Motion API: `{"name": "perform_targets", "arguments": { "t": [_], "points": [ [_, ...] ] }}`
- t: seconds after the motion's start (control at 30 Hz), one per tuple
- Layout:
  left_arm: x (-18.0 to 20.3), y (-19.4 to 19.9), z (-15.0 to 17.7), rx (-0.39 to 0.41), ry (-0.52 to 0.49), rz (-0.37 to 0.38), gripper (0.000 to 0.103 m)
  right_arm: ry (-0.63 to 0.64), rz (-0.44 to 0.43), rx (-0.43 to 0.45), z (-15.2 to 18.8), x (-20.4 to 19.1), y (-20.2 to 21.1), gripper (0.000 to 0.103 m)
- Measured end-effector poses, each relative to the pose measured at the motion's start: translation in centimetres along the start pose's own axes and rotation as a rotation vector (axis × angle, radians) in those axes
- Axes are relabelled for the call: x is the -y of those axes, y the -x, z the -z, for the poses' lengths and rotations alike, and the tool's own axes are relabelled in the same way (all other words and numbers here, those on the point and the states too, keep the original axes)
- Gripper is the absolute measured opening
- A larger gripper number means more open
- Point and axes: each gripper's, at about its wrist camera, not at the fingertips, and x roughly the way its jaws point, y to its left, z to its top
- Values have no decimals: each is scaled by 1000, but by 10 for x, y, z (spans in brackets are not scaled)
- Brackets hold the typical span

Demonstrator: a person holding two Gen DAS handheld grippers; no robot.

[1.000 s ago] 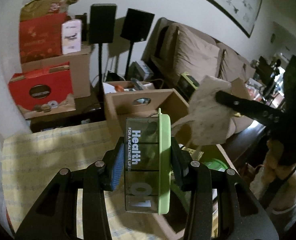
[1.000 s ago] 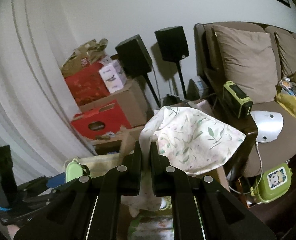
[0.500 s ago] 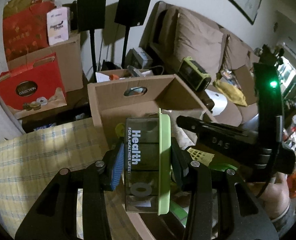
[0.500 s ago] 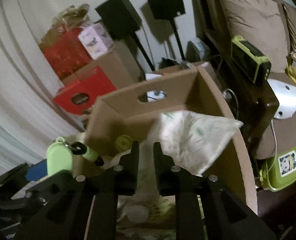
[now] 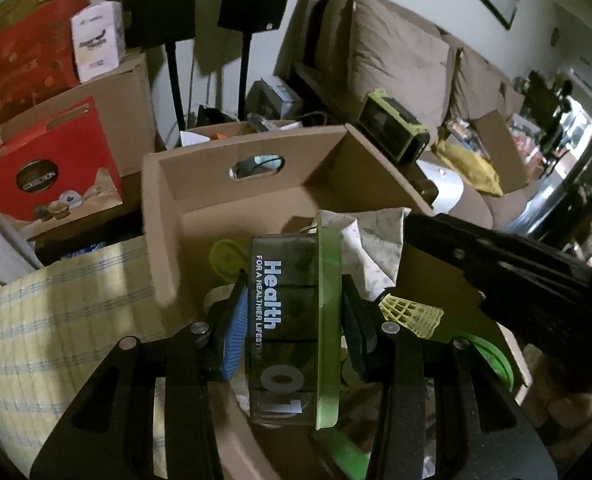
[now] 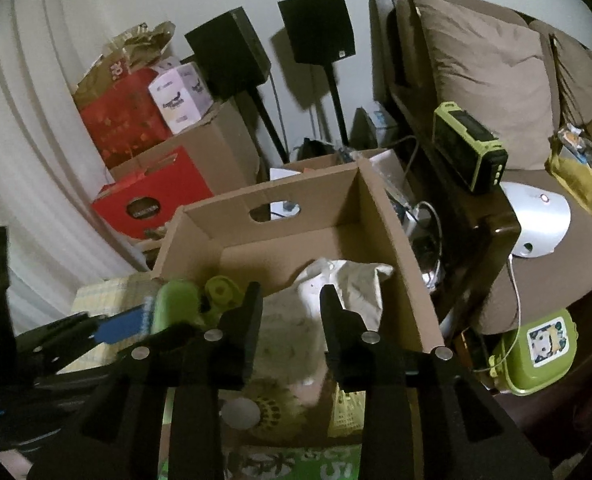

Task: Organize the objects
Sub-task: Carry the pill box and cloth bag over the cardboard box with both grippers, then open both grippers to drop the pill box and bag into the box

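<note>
With the right claw [image 6: 290, 300] open over the floral cloth [image 6: 348, 284] lying in the cardboard box [image 6: 392, 220], the left claw [image 5: 292, 320], gripping the pill organizer [image 5: 294, 320] above it, probably lowers and lets go next.

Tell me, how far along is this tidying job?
Partway, it seems. The floral cloth lies in the cardboard box with other small items, and the right gripper stands open above it. The left gripper holds a green-lidded pill case over the box, not yet dropped in.
</note>
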Motion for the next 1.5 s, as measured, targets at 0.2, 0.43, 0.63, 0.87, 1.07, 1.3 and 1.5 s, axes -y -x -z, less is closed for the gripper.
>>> {"name": "perform_targets", "arguments": {
  "t": [0.2, 0.43, 0.63, 0.87, 1.07, 1.3, 1.5],
  "points": [
    [9, -25, -2, -67, -12, -12, 40, -17, 9, 6, 8, 7, 10, 32],
    [6, -33, 1, -93, -3, -14, 42, -26, 15, -10, 17, 12, 7, 33],
    [-4, -11, 4, -59, 24, -10, 61, -26, 14, -8, 20, 11, 7, 38],
    [-20, 25, 18, 7, 41, -40, 69, 13, 29, 15, 27, 3, 15, 52],
    [-32, 59, 38, 51, 41, -65, 74, 80, 51, 28, 37, -14, 28, 71],
    [-46, 93, 62, 96, 60, -105, 89, 171, 64, 52, 53, -43, 43, 81],
    [-63, 115, 84, 114, 90, -126, 100, 201, 41, 71, 64, -65, 58, 96]
  ]
}}
